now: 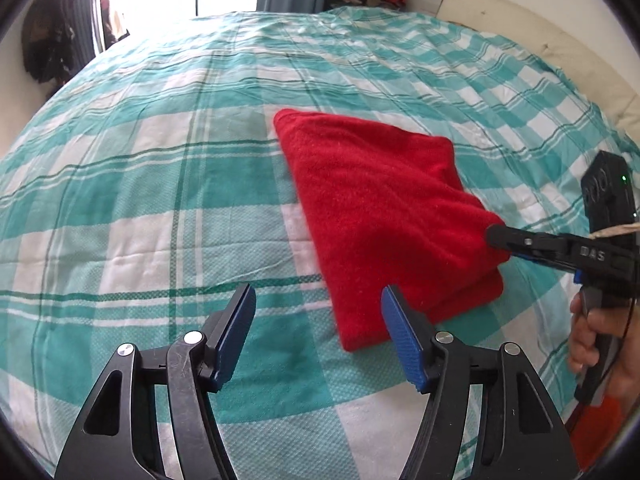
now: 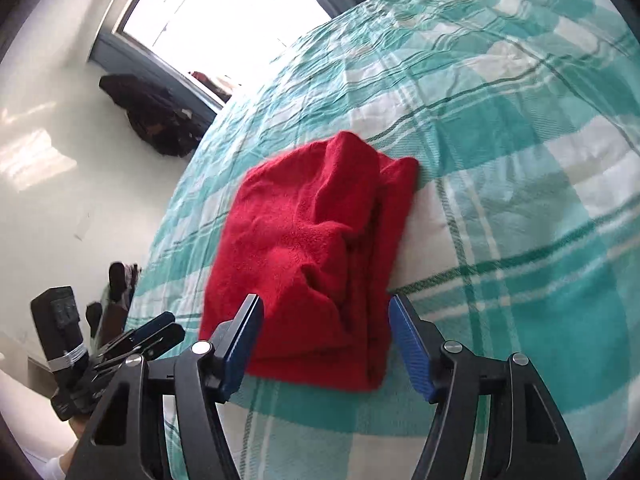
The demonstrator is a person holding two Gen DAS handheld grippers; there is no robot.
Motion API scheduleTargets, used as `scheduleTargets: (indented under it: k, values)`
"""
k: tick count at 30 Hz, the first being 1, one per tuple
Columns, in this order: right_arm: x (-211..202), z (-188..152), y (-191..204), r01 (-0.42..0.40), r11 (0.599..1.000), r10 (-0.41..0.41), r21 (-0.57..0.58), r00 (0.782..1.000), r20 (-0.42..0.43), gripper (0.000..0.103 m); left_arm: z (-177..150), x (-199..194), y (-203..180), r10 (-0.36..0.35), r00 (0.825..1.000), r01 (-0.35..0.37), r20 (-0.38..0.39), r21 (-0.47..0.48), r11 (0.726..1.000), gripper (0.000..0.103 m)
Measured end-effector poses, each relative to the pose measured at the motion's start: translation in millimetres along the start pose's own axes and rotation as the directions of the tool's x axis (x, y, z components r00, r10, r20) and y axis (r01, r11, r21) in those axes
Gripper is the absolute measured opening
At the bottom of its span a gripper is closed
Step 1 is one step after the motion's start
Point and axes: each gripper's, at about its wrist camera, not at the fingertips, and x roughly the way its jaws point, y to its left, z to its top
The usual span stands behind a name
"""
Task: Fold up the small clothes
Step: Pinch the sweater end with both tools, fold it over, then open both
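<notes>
The bed (image 1: 200, 168), covered in a teal and white checked sheet, fills both views. On it, about the middle, lies the red garment (image 1: 372, 208), already folded into a thick, layered bundle with its stacked edges showing on the right wrist view.

The right gripper (image 2: 326, 344) sits at the bundle's near corner with its jaws partway open around the cloth. From the left wrist view its fingertips seem to meet the fabric at the corner, though blur there leaves it unclear whether the pads actually press, so I read it as not yet gripping.

The left gripper (image 1: 318, 336) hovers above the sheet just beside the bundle's near edge, jaws moderately open and holding nothing.

The step looks like a final fold or tidy. To do it well, both grippers should catch all layers at matching corners, lift low, and carry the edge over evenly so the stack does not slide apart.
</notes>
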Motion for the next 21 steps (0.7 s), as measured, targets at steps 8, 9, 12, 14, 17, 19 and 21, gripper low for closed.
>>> scheduleTargets:
  k: [8, 9, 12, 14, 17, 19, 21]
  values:
    - [8, -9, 12, 0.101, 0.991, -0.115, -0.092, 0.979, -0.169, 0.007, 19, -24, 3, -0.071, 0.991, 0.076, 0.113, -0.041, 0.996, 0.072]
    - [19, -13, 7, 0.12, 0.989, -0.136, -0.09, 0.971, -0.197, 0.007, 24, -21, -5, -0.071, 0.99, 0.075, 0.125, -0.027, 0.997, 0.07]
    - [29, -14, 5, 0.098, 0.993, -0.109, -0.067, 0.973, -0.205, 0.017, 29, 4, -32, -0.057, 0.99, 0.049, 0.127, 0.066, 0.997, 0.049]
    - [16, -8, 8, 0.084, 0.993, -0.098, -0.082, 0.977, -0.191, 0.031, 22, 40, -44, 0.012, 0.999, -0.017, 0.036, 0.136, 0.991, 0.029]
    - [-20, 18, 20, 0.112, 0.987, -0.12, -0.113, 0.991, -0.058, 0.033, 5, 63, -49, 0.087, 0.996, -0.09, 0.023, 0.175, 0.98, 0.035]
    - [-26, 38, 37, 0.064, 0.985, -0.07, -0.159, 0.997, -0.028, 0.033, -1, 60, -53, 0.107, 0.994, -0.112, 0.037, 0.184, 0.976, 0.053]
    - [-13, 55, 49, -0.023, 0.984, 0.015, -0.177, 0.999, -0.047, 0.034, -3, 58, -54, 0.122, 0.992, -0.126, 0.034, 0.179, 0.976, 0.066]
